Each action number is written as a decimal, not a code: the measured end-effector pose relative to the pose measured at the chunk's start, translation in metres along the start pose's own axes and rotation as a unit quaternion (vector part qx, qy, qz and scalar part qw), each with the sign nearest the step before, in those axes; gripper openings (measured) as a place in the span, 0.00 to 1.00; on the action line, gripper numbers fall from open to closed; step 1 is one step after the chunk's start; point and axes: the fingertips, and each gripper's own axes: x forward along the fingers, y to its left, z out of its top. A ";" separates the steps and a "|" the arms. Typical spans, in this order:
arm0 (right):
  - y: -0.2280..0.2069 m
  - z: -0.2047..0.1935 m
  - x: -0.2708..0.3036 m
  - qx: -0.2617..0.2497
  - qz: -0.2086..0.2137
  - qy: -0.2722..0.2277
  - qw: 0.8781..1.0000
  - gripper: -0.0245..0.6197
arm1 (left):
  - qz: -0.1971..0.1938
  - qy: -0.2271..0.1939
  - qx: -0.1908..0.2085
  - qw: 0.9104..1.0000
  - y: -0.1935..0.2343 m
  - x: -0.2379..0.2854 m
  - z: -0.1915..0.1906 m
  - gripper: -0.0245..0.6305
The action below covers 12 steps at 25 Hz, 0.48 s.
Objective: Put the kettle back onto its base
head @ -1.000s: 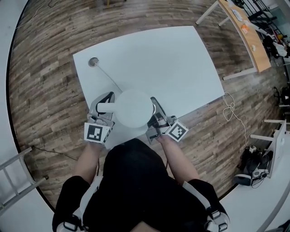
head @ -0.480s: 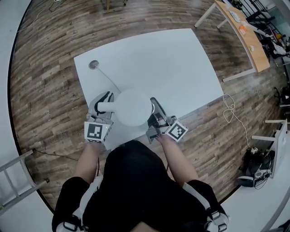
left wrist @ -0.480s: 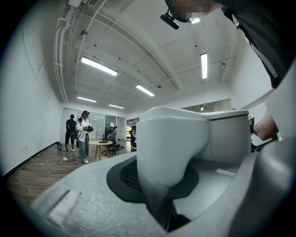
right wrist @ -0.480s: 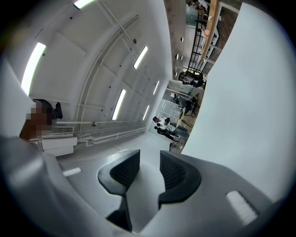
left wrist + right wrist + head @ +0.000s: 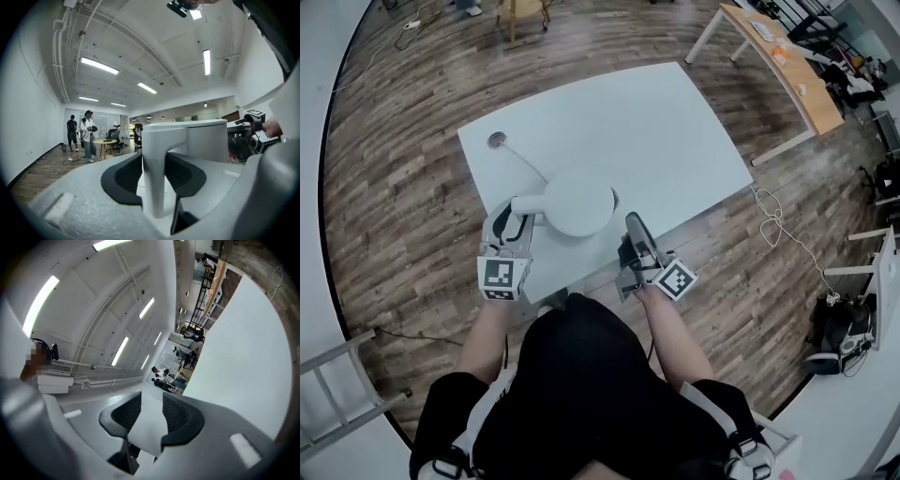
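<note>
The white kettle stands upright near the front edge of the white surface, close in front of you. Its base is hidden under the body, but the cord from the cable hole ends beneath it, so the kettle most likely sits on the base, though how squarely cannot be told. The handle points to your left and stands between the jaws of your left claw. Those jaws have just been opening and now stand wide, with a gap on either side of the handle and neither pad pressing. Your right claw hangs off the kettle's right side, apart from it, its jaws narrowly parted with nothing between them. Main hazard: if you draw the left claw back at a slant, or roll it, a pad can hook the handle and drag or tip the kettle off the base toward the near edge. Second hazard: if the kettle rests askew on the base's connector, letting go leaves it rocking. Third hazard: a sweep of the right claw toward the body could nudge it, and a snagged cord would shift the base.
</note>
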 end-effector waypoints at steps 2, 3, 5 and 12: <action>0.009 -0.003 -0.011 -0.004 -0.004 -0.012 1.000 0.24 | 0.003 0.002 -0.005 1.000 0.000 -0.010 0.000 0.26; 0.014 -0.006 -0.017 -0.006 -0.006 -0.017 1.000 0.24 | 0.004 0.001 -0.011 1.000 0.001 -0.017 0.000 0.26; 0.022 -0.012 -0.030 -0.014 -0.013 -0.026 0.999 0.23 | 0.005 -0.001 -0.023 1.000 0.002 -0.032 0.003 0.26; 0.055 -0.031 -0.065 -0.075 -0.033 -0.047 0.996 0.19 | -0.009 -0.036 -0.036 0.999 0.002 -0.079 0.027 0.20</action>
